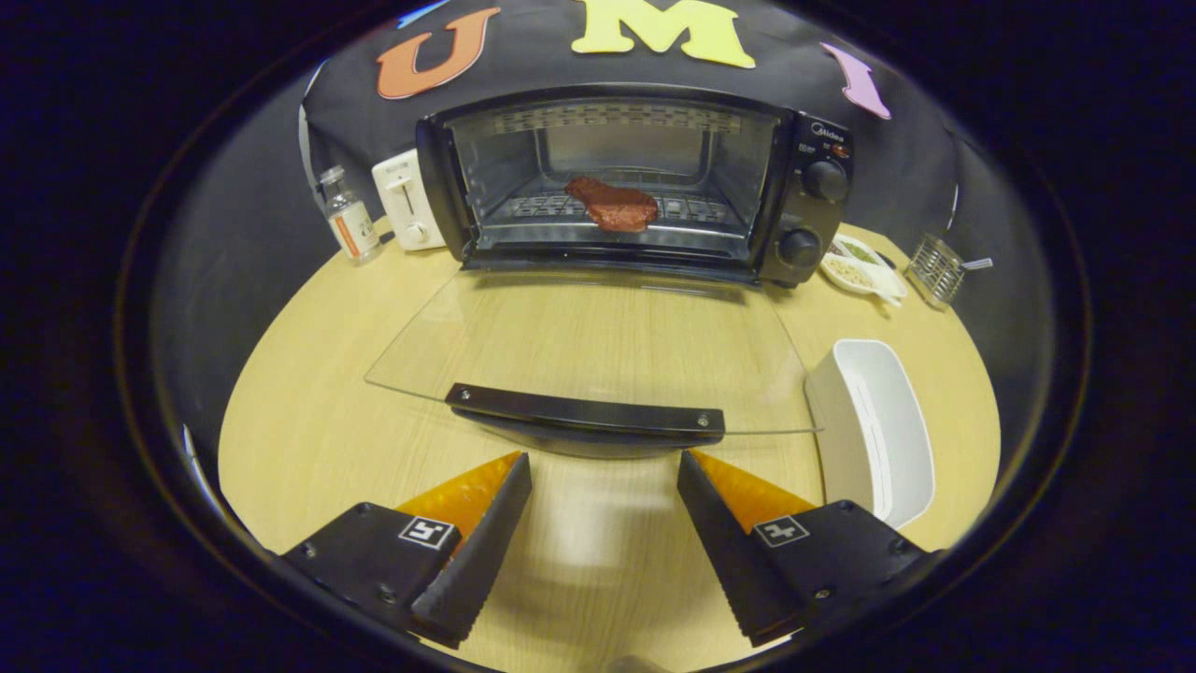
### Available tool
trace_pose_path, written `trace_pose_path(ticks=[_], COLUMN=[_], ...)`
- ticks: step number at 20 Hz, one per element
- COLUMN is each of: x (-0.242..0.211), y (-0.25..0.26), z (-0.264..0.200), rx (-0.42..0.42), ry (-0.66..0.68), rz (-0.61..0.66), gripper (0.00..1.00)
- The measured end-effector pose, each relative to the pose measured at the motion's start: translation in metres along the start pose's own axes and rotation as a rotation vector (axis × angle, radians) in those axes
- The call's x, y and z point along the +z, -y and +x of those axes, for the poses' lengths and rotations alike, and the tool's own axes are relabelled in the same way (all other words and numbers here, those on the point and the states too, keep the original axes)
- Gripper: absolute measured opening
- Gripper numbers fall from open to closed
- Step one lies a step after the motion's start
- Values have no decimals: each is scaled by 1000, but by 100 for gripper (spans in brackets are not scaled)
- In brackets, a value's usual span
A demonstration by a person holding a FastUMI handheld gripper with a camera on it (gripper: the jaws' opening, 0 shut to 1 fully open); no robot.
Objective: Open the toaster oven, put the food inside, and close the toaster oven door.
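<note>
The gripper [605,472] fingers, ridged along their inner faces, stand spread apart and empty above the pale wood-grain tabletop [308,374]. Just ahead lies the flat glass door [598,346] with its black bar handle (folded fully down). Beyond, the boxy black toaster oven [804,201] holds a reddish-brown meat slab [613,206] on its wire rack.

The toaster oven [635,182] stands at the table's [308,411] far edge, door [589,355] lying open toward the spread gripper [605,523]; meat [612,204] lies on its rack. A white tray [878,430] sits right of the door.
</note>
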State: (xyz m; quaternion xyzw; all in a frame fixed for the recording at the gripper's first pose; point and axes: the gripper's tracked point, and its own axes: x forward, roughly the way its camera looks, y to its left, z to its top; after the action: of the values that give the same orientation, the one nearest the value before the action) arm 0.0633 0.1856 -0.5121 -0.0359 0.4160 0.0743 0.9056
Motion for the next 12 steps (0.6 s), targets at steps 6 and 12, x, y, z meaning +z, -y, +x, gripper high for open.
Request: trace_pose_path(ticks=[6,12], x=[2,33], y=[2,5], z=[-11,-34], rx=[10,34], ry=[3,43], rz=[12,19], gripper=[100,100])
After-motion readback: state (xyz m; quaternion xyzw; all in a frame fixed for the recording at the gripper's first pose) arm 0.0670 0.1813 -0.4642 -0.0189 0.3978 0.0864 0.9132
